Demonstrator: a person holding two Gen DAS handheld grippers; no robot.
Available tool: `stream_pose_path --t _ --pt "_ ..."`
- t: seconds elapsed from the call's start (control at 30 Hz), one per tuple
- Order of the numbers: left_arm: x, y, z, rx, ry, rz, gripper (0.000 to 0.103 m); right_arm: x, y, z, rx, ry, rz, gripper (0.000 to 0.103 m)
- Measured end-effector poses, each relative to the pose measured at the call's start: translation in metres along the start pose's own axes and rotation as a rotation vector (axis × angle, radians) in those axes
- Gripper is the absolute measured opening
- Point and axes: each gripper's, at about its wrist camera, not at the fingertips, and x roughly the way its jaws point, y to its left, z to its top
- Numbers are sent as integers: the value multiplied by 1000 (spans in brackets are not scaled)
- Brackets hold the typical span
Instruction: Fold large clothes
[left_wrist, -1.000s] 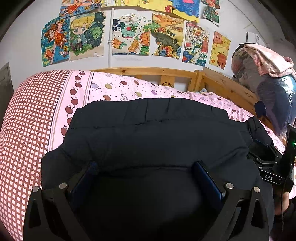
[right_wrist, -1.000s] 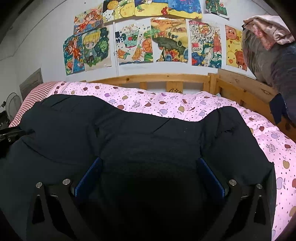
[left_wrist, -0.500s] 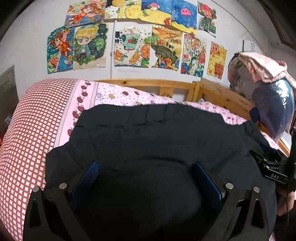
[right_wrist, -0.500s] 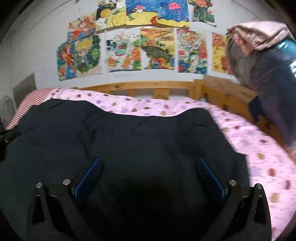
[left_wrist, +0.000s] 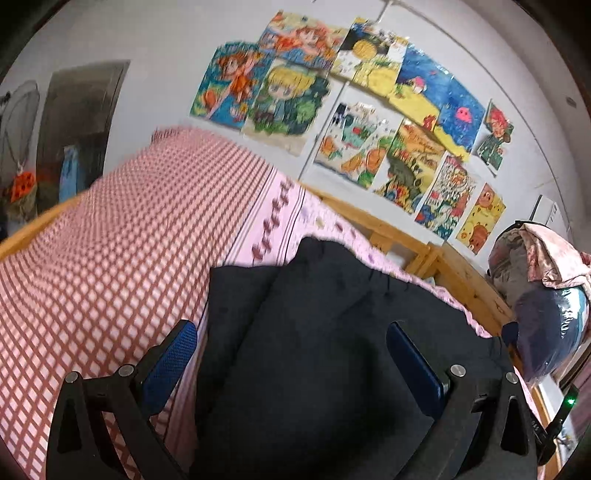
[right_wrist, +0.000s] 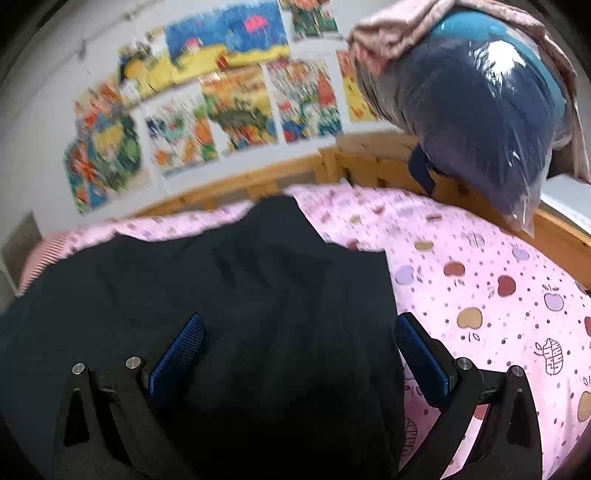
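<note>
A large black padded garment (left_wrist: 332, 332) lies folded in layers on the bed, its left edge beside the red-checked sheet (left_wrist: 110, 258). My left gripper (left_wrist: 291, 354) hovers over its near left part, open, blue pads (left_wrist: 170, 358) wide apart and clamping nothing. In the right wrist view the same garment (right_wrist: 221, 295) fills the lower left. My right gripper (right_wrist: 299, 350) is open above its right edge, with one pad (right_wrist: 421, 354) over the pink apple-print sheet (right_wrist: 480, 295). Both views are motion-blurred.
A wooden bed frame (right_wrist: 369, 162) runs behind the bedding under a wall of coloured drawings (left_wrist: 369, 129). A plastic-bagged dark bundle (right_wrist: 480, 110) topped with pink cloth sits on the frame at the right. A dark doorway (left_wrist: 74, 129) stands far left.
Both grippers stayed open and pulled apart: the left swung left over the checked sheet, the right swung right over the apple-print sheet. The garment's side edges now show in each view.
</note>
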Motion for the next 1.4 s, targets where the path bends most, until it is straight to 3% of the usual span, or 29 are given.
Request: stream_pose_path --t 0.07,0.13,0.2,0.37,0.53,0.6,0.63,0.7,0.77,0.93,1.13,1.23,1.3,1.4 --pt "10 2 -3 -4 49 -13 103 0 5 -1 -31 -14 3 100" --pt "17 0 -5 2 79 -22 103 5 12 -3 -72 -3 -3 86" --pt "21 -1 -9 11 91 -25 103 12 15 -4 -93 23 -17 62" --pt "24 0 -12 13 103 -39 103 7 0 -6 -17 48 -10 60" --pt "30 13 -14 -57 129 -96 103 20 -25 -13 111 116 44 57" --pt "33 17 -15 -80 138 -110 103 25 -26 -18 115 128 51 35" --pt "34 18 -15 -87 141 -113 103 26 -24 -20 111 128 48 31" --pt "35 19 -16 -91 143 -115 103 26 -20 -22 93 117 54 14" --pt "35 18 -16 -88 142 -113 103 18 -16 -23 73 81 41 8" --pt "34 18 -16 -89 140 -118 103 -2 -16 -16 75 37 -15 7" --pt "36 12 -16 -58 151 -89 103 12 -24 -22 94 120 -12 12" --pt "38 7 -10 -29 189 -48 103 9 -24 -19 94 118 -25 28" --pt "36 1 -4 9 210 -23 103 7 -22 -16 64 117 -24 55" --pt "31 -7 2 84 222 11 103 5 -24 -13 57 120 0 63"
